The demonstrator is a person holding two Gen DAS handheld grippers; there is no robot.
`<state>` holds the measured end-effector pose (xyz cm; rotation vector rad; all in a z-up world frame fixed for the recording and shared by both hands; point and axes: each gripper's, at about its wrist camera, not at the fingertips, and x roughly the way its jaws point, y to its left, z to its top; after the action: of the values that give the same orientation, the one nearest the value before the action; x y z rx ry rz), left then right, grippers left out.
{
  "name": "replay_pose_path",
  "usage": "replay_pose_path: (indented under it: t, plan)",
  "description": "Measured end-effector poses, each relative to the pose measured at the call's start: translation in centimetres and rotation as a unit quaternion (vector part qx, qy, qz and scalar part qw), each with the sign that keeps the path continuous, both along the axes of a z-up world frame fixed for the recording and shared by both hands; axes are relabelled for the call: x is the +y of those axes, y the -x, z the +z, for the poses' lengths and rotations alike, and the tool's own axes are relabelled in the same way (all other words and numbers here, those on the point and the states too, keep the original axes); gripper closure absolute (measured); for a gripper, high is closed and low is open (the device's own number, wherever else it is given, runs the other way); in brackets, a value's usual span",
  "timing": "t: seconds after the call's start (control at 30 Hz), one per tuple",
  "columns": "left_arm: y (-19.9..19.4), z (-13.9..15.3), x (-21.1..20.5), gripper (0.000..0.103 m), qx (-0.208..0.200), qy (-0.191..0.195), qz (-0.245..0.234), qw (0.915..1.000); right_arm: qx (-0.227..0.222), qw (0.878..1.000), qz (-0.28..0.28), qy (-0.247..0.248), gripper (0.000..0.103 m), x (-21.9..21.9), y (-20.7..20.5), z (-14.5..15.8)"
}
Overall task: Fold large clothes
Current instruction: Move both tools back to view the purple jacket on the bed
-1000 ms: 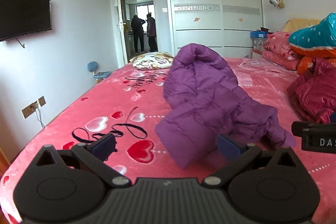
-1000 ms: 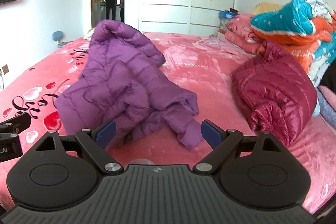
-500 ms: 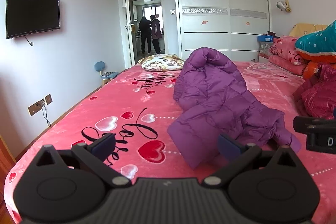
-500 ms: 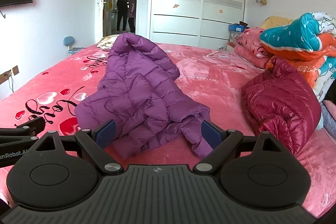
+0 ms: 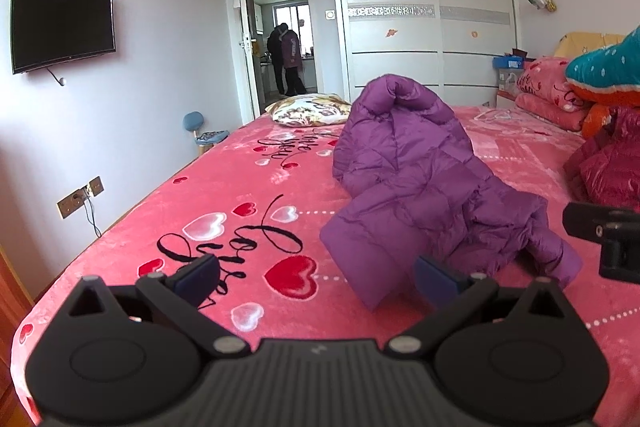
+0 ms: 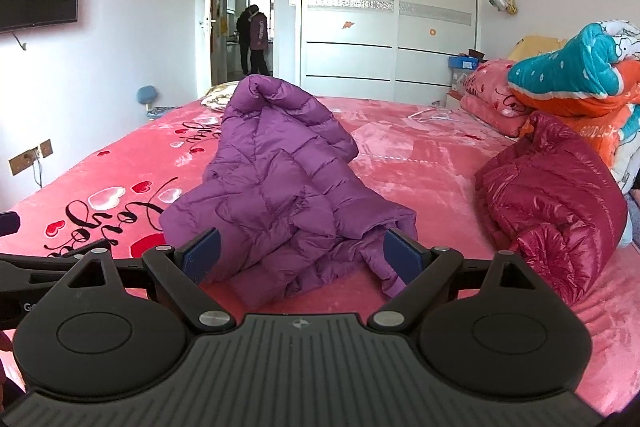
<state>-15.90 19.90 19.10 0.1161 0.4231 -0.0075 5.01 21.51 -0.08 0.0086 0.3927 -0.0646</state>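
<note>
Ahead, purple jacket [image 6: 280, 179] lies crumpled before both wide-spread, empty claws [image 5: 316, 277] [image 6: 300, 253].

Red jacket [image 5: 608, 167] cut by right edge; doorway figures [image 6: 254, 39] blurred

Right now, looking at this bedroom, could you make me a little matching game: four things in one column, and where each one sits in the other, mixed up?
Things:
1. purple puffer jacket
2. dark red jacket
3. floral pillow
4. television

Places:
A. on the wall at the left
B. at the far end of the bed, near the open door
C. crumpled in the middle of the bed, in front of both open tongs
D. bunched at the bed's right side, below the teal and orange quilt

Pairs: 1-C, 2-D, 3-B, 4-A
</note>
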Motion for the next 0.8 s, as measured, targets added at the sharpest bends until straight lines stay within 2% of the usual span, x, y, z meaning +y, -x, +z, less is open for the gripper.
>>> replay_pose_path:
  t: [0.8]
  plan:
    - [-1.7,-3.5,-1.9,0.001,0.051,-0.011,-0.004,0.9987,0.018,1.000,0.008,-0.007,0.000,-1.5,-1.1,-3.0]
